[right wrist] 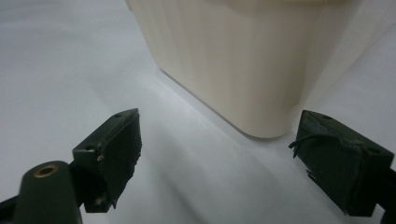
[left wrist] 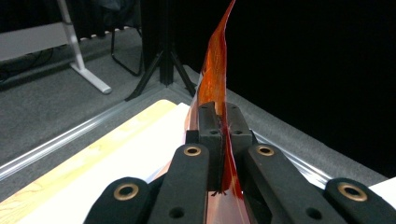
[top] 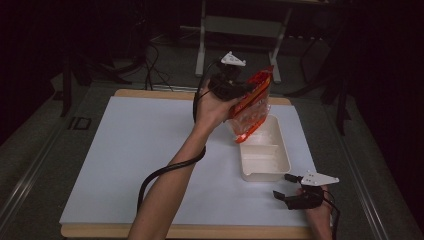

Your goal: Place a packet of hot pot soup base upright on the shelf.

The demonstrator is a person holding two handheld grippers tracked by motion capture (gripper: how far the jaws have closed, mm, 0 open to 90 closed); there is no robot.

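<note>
Left gripper (top: 239,89) pinches glossy orange bag (top: 251,102) above cream rectangular tub (top: 264,150).

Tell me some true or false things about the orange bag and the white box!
1. The left gripper pinches the orange bag. True.
2. The bag lies flat on the table. False: it is held up in the air, its lower end over the white box.
3. The right gripper is open. True.
4. The right gripper holds the white box. False: its jaws are spread just in front of the box, holding nothing.
5. The white box sits on the white table cover. True.
</note>
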